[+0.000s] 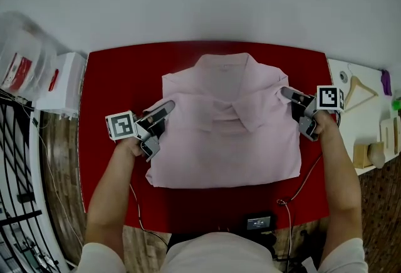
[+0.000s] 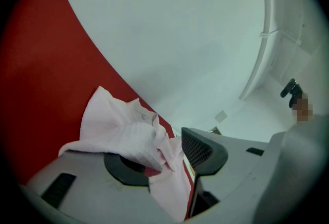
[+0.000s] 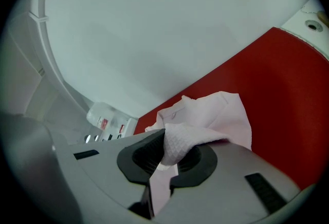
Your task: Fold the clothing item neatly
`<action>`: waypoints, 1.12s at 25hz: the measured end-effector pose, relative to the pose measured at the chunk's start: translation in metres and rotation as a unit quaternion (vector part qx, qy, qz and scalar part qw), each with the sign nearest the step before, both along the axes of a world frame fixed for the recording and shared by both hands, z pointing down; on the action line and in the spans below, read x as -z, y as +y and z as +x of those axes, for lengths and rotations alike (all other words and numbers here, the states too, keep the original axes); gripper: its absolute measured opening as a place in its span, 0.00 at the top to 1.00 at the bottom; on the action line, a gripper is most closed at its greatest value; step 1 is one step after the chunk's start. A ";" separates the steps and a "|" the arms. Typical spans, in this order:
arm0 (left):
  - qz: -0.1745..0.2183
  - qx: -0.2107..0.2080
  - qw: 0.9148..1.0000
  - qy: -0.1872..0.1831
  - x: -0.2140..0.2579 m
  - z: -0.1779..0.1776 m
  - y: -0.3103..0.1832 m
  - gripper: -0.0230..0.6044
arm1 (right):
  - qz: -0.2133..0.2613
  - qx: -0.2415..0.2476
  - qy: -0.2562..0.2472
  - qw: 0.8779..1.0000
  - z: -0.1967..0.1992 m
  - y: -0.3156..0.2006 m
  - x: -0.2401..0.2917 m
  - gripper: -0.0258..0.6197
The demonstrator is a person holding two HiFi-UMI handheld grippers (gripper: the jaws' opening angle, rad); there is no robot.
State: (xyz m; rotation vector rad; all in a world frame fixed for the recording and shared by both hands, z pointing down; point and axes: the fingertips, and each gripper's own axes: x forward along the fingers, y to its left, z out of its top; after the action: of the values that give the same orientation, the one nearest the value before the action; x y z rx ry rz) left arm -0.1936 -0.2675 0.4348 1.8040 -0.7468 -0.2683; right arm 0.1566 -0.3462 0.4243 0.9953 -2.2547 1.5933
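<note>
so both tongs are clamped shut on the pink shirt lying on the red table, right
Not both. The right tongs are clamped shut on the pink shirt, but the left tongs stand open, with the fabric only draped over one jaw; the left gripper view shows it. The shirt does lie on the red table.

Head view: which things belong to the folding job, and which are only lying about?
Job: pink polo shirt, left tongs, right tongs, red table top.
Lying about: wooden hanger, plastic bag, white box.
</note>
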 end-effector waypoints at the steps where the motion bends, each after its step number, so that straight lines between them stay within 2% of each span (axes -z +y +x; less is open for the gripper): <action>1: 0.002 0.000 1.000 -0.008 -0.002 -0.001 -0.002 0.69 | 0.001 -0.005 -0.001 1.000 0.000 -0.004 -0.004 0.92; 11: -0.016 0.021 0.999 0.020 -0.017 -0.007 -0.027 0.69 | -0.010 -0.076 0.025 0.997 0.013 -0.041 -0.043 0.91; 14: -0.026 0.024 0.999 0.030 -0.022 -0.005 -0.034 0.69 | -0.011 -0.101 0.049 0.994 0.020 -0.048 -0.059 0.85; 18: -0.039 0.035 0.998 0.030 -0.028 -0.011 -0.040 0.69 | -0.005 -0.116 0.087 0.989 0.024 -0.052 -0.076 0.71; 22: -0.043 0.056 0.997 0.024 -0.036 -0.016 -0.046 0.69 | -0.006 -0.117 0.094 0.989 0.023 -0.051 -0.083 0.67; 28: -0.054 0.075 0.996 0.010 -0.055 -0.017 -0.051 0.69 | 0.023 -0.074 0.120 0.990 0.019 -0.048 -0.073 0.62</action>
State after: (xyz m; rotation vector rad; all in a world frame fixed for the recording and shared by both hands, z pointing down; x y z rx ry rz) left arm -0.2110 -0.3183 0.4896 1.6436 -0.8676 -0.3377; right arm 0.1753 -0.3943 0.4977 1.3180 -2.1057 1.3931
